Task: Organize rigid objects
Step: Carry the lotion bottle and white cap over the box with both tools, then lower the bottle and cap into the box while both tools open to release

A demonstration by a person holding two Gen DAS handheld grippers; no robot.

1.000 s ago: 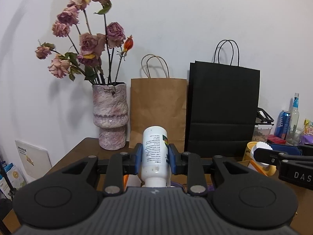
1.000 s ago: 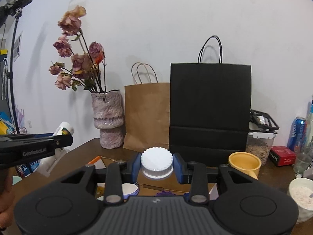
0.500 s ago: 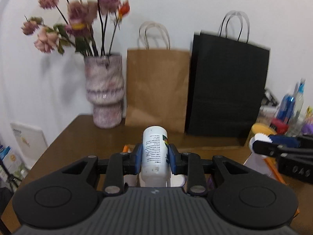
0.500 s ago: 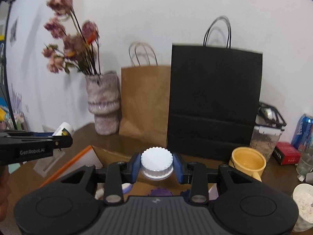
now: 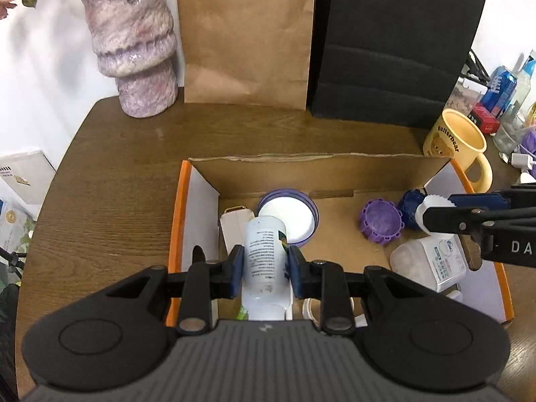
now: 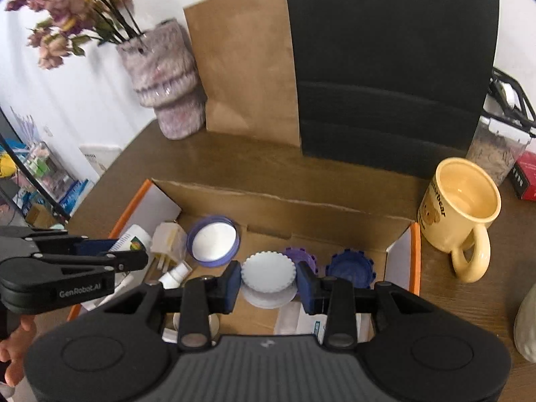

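My left gripper (image 5: 264, 268) is shut on a white bottle (image 5: 264, 254) with printed text, held above the left part of an open cardboard box (image 5: 301, 171). My right gripper (image 6: 268, 281) is shut on a white ridged cap (image 6: 268, 273), held over the box's right part. Inside the box lie a purple-rimmed lid (image 5: 303, 214), a purple cap (image 5: 380, 221), a dark blue cap (image 6: 350, 266), a white jar (image 5: 432, 264) and a small white carton (image 6: 169, 238). The right gripper (image 5: 435, 216) shows at the edge of the left wrist view, the left gripper (image 6: 110, 251) at the edge of the right wrist view.
A yellow mug (image 6: 459, 207) stands right of the box. Behind are a brown paper bag (image 5: 248, 33), a black paper bag (image 5: 392, 43) and a mottled vase (image 5: 134, 43) with dried flowers. Cans, a bottle and a red box crowd the far right. Bare wooden table (image 5: 110, 181) lies left of the box.
Both grippers tilted from looking level at the wall to pointing down into the box and moved forward over it, each still holding its object.
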